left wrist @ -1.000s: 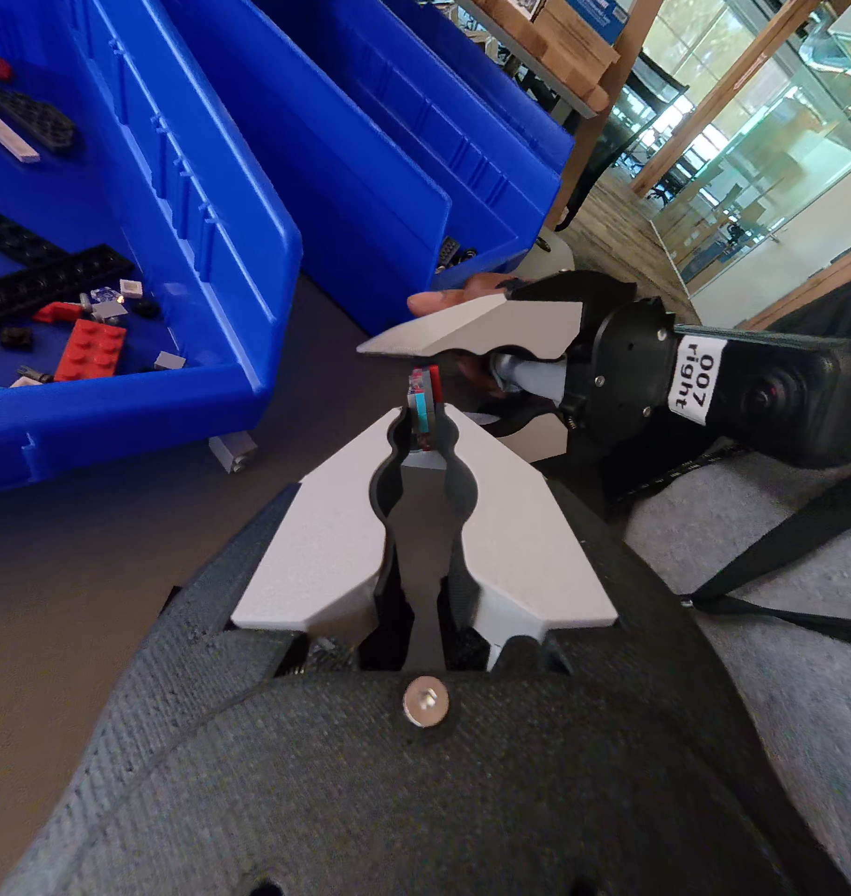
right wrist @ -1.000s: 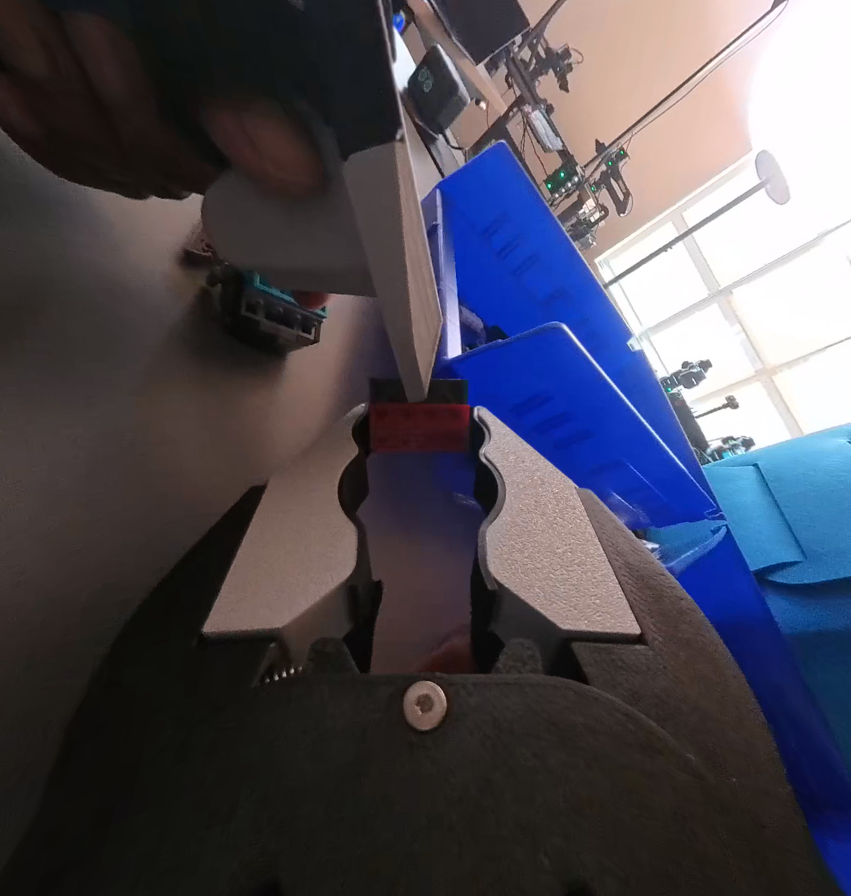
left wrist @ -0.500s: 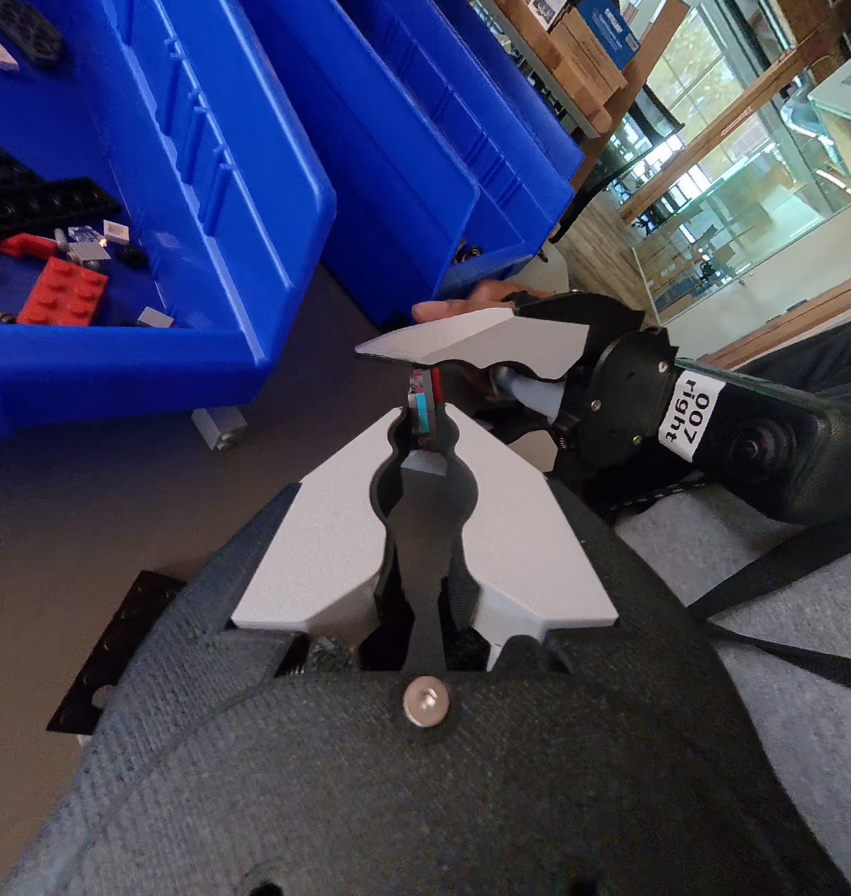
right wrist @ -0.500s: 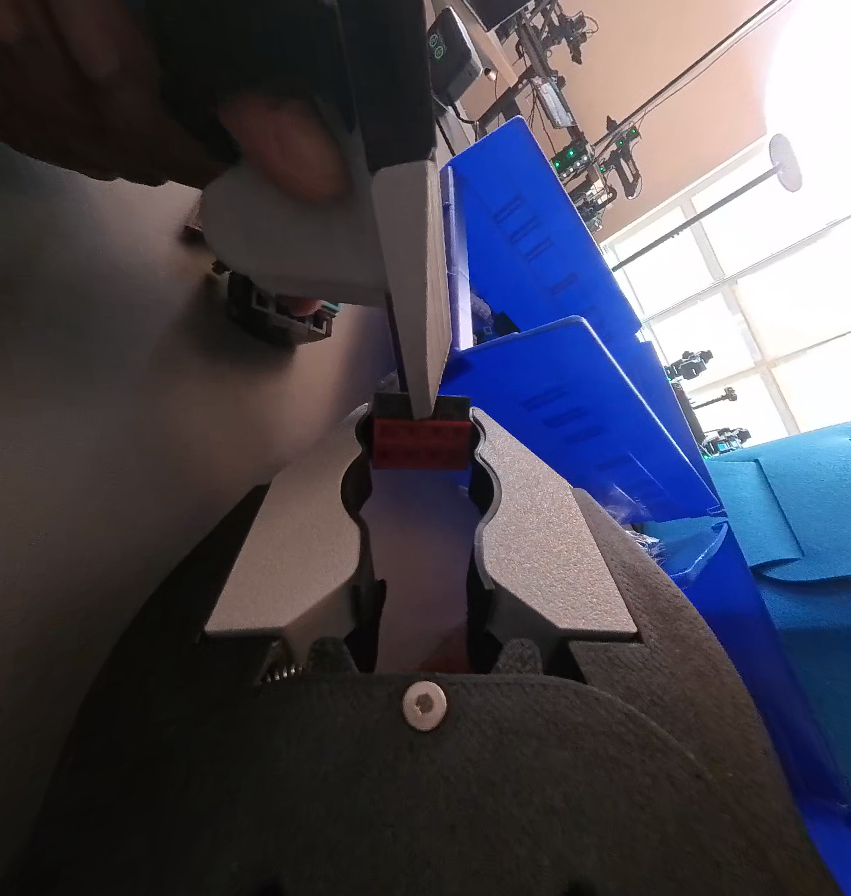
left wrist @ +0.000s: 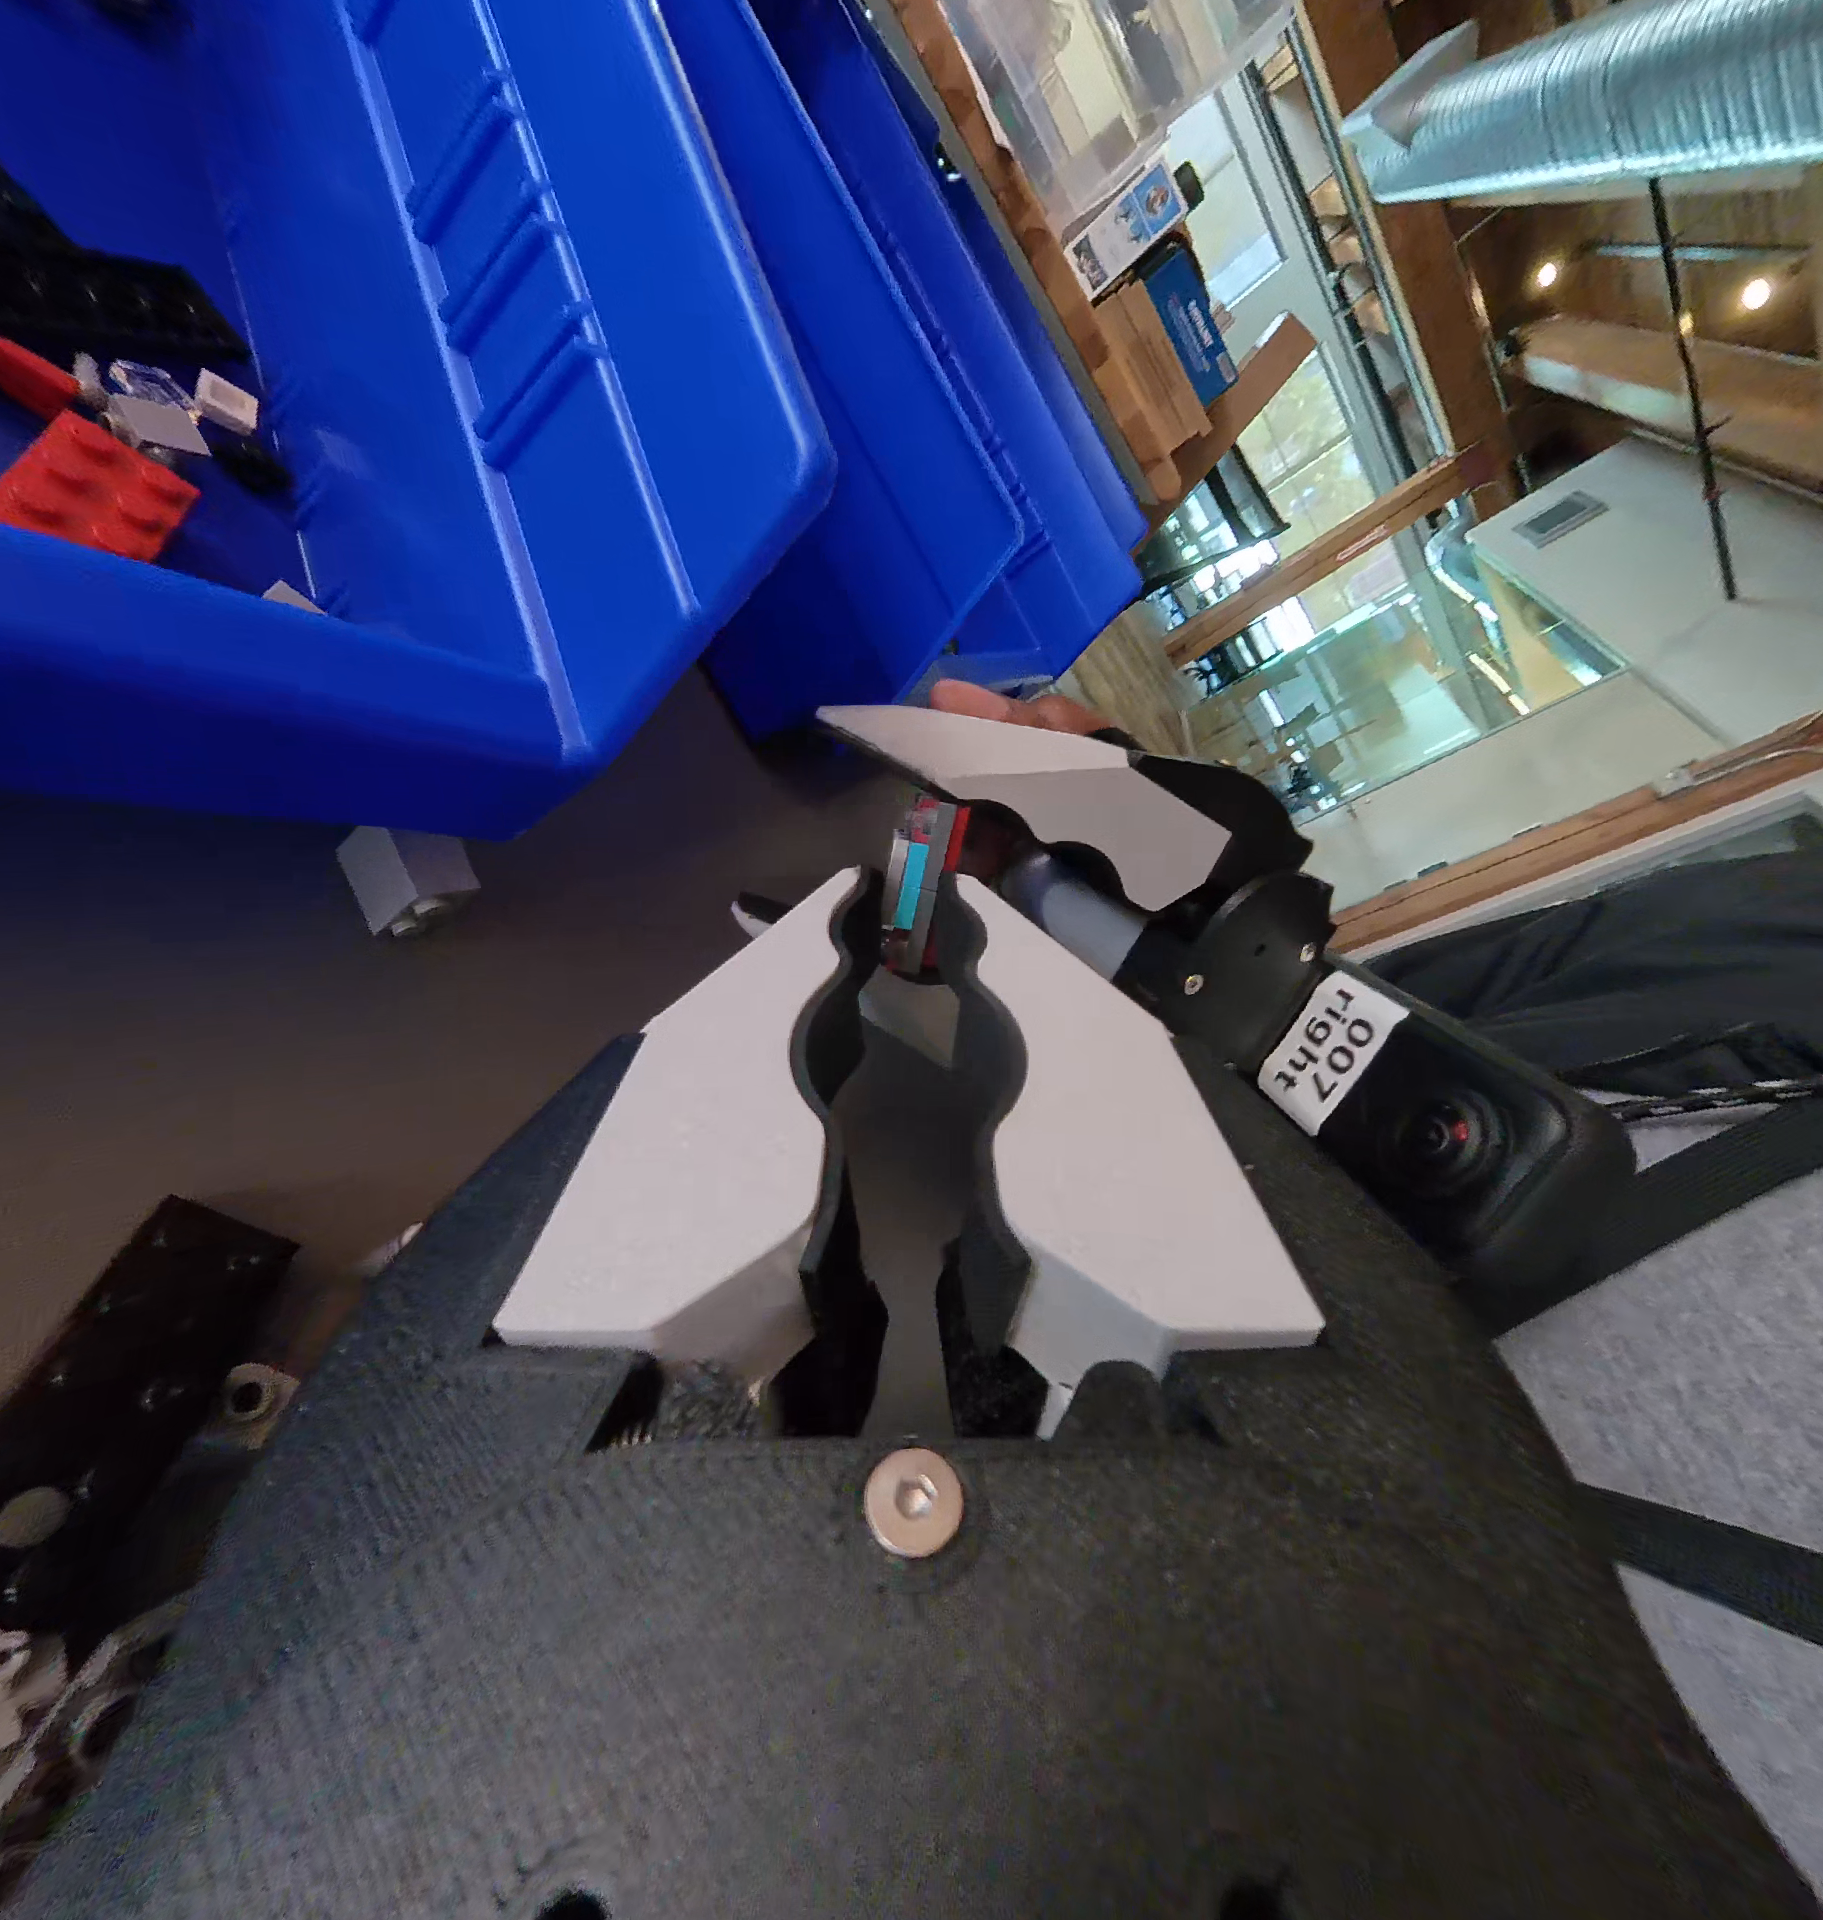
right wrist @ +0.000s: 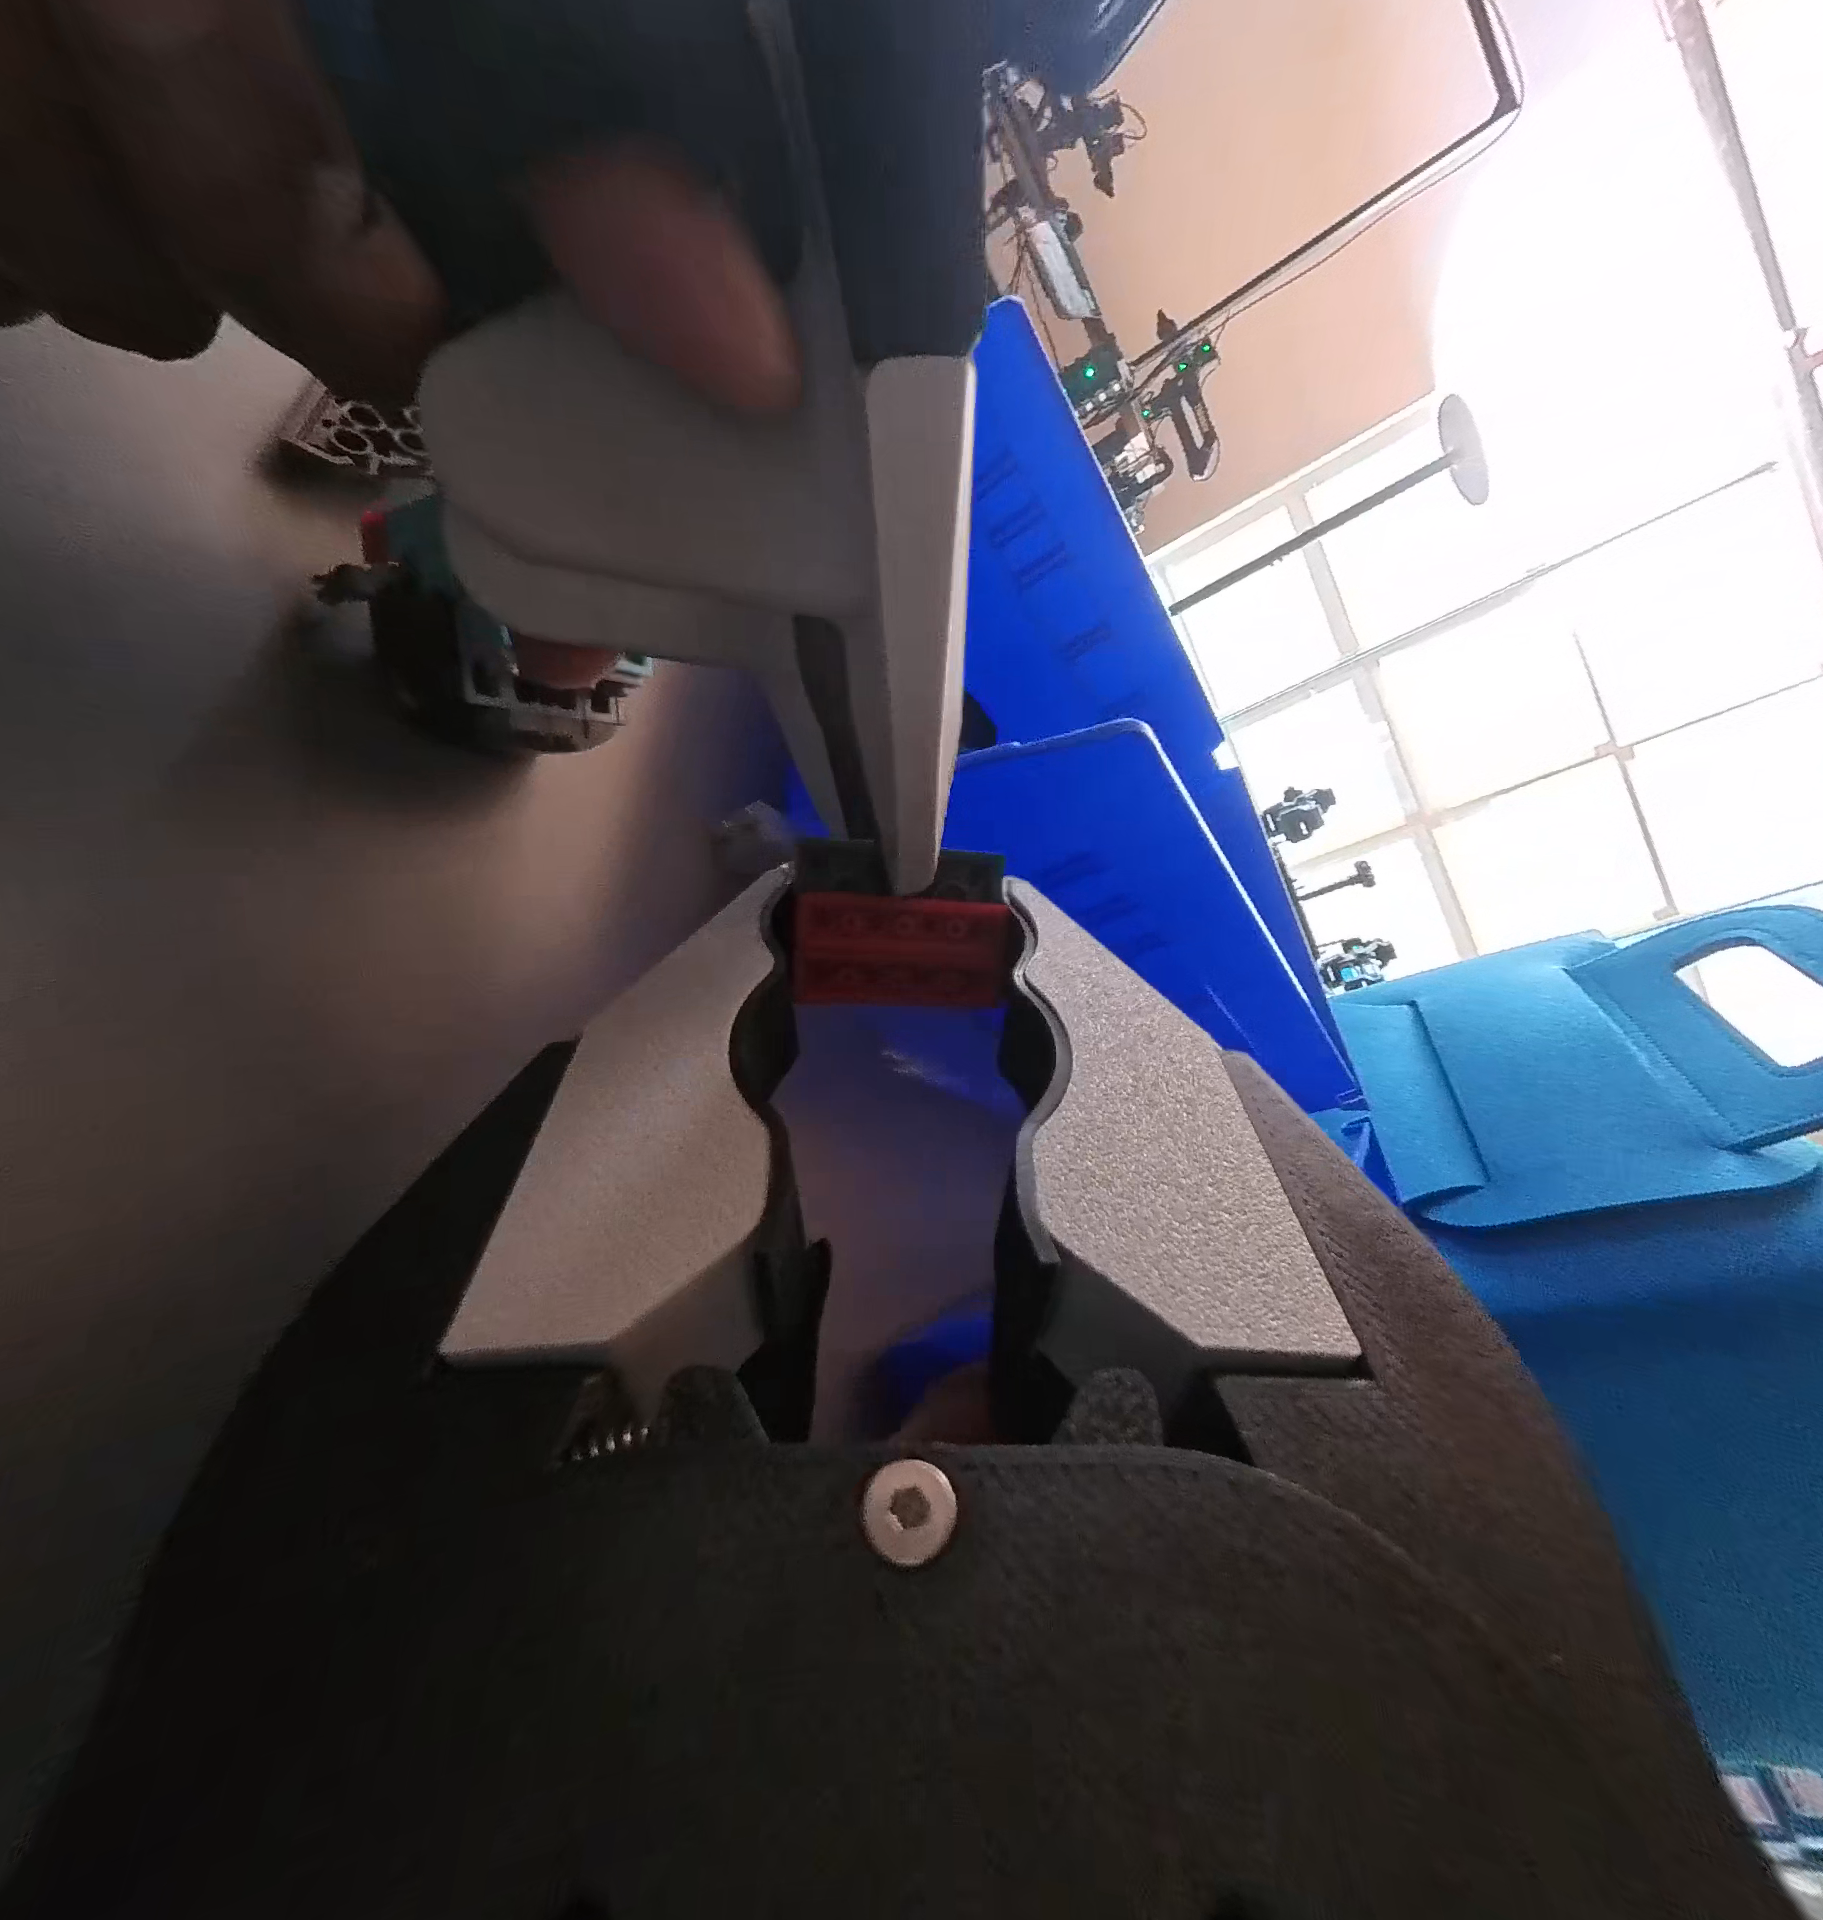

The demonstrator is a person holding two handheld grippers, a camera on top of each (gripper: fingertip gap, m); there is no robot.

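Left wrist view: left claw (left wrist: 912, 914) clamps a brick stack (left wrist: 919, 883); right claw (right wrist: 891, 925) grips its red end (right wrist: 896, 961), bracing both sides.

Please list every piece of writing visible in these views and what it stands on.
White label beside the camera: printed characters, legible, not reproduced here.
Boxes on the wooden shelf: print too small to read.
Right wrist view: no writing visible.
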